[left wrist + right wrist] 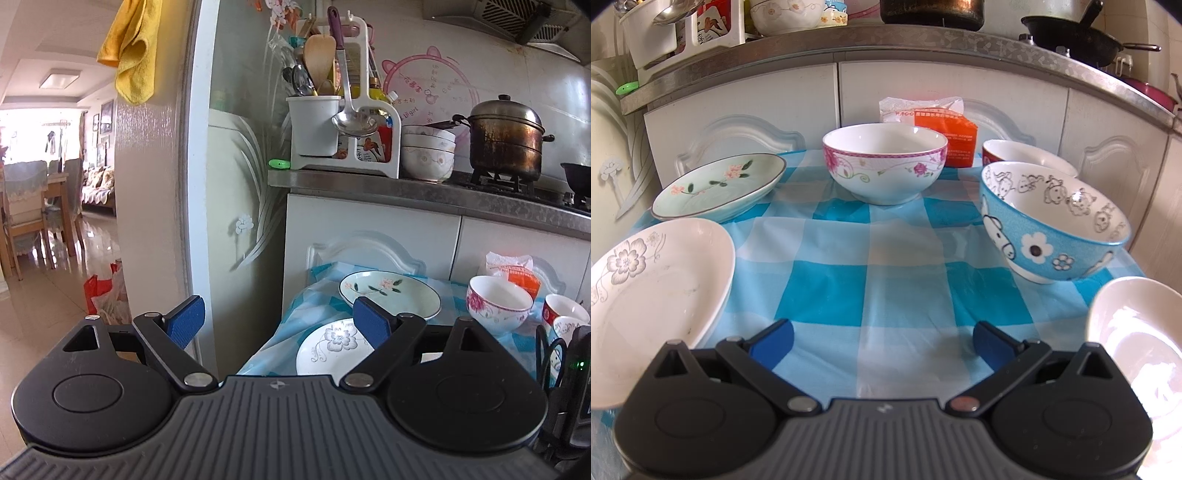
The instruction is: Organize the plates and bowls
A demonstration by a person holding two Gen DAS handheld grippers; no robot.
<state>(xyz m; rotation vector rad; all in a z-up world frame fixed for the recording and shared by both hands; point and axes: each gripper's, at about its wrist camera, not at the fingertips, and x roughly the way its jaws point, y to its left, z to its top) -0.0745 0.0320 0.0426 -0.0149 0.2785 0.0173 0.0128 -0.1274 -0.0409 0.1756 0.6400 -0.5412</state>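
Observation:
On the blue checked tablecloth (871, 258) sit a white plate with grey flowers (653, 295) at the left, a green plate with pink flowers (720, 188) behind it, a white bowl with pink roses (884, 162) at the back, a blue cartoon bowl (1052, 225), a red-rimmed bowl (1027, 155) behind it, and a white bowl (1137, 339) at the right. My right gripper (882, 341) is open and empty, low over the cloth. My left gripper (279, 323) is open and empty, raised left of the table, above the white plate (328, 347) and green plate (388, 295).
White cabinet doors (923, 92) stand right behind the table under a steel counter (424, 192) with stacked bowls (428, 155), a utensil holder (314, 125) and a pot (504, 140). An orange-and-white packet (945, 133) leans at the back. A door frame (192, 147) is left.

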